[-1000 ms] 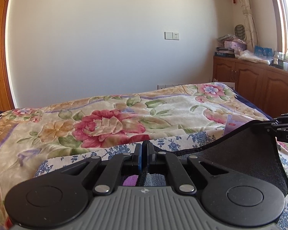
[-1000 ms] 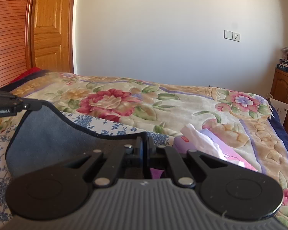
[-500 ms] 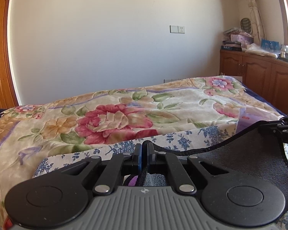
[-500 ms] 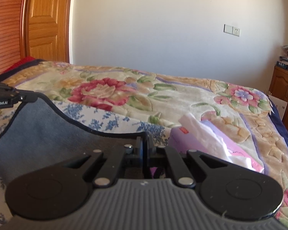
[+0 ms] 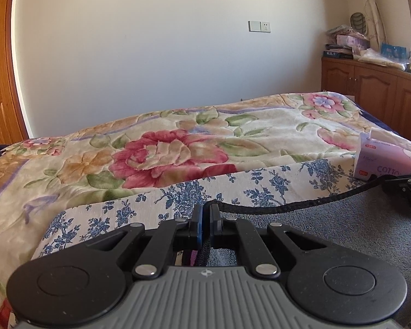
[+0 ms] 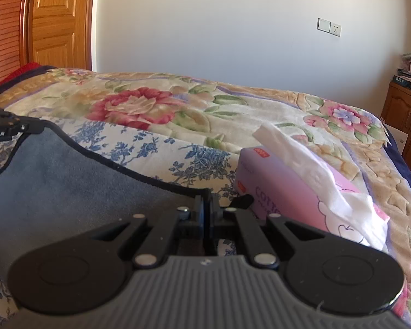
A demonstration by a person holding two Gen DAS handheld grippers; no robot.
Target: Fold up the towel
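Left claw (image 5: 204, 213), bottom centre of the left wrist view, is clenched on the black-bound edge of the grey towel (image 5: 342, 227). Right claw (image 6: 205, 205), bottom centre of the right wrist view, is likewise clenched on that hem. The towel spans between both claws – lower right in the left view, lower left in the right view – its top edge sagging in a shallow curve. Beneath it lies a blue-floral sheet (image 5: 260, 183). Just beyond, at right, a pink tissue box (image 6: 287, 200) with a white tissue (image 6: 301, 150) protruding rests on the bed. Farther back – a flowered blanket (image 5: 178, 153), then a plain wall with a switch and socket plate (image 5: 259, 26). A wooden cabinet (image 5: 370, 87) occupies the upper right; a wooden door (image 6: 57, 22) the upper left.
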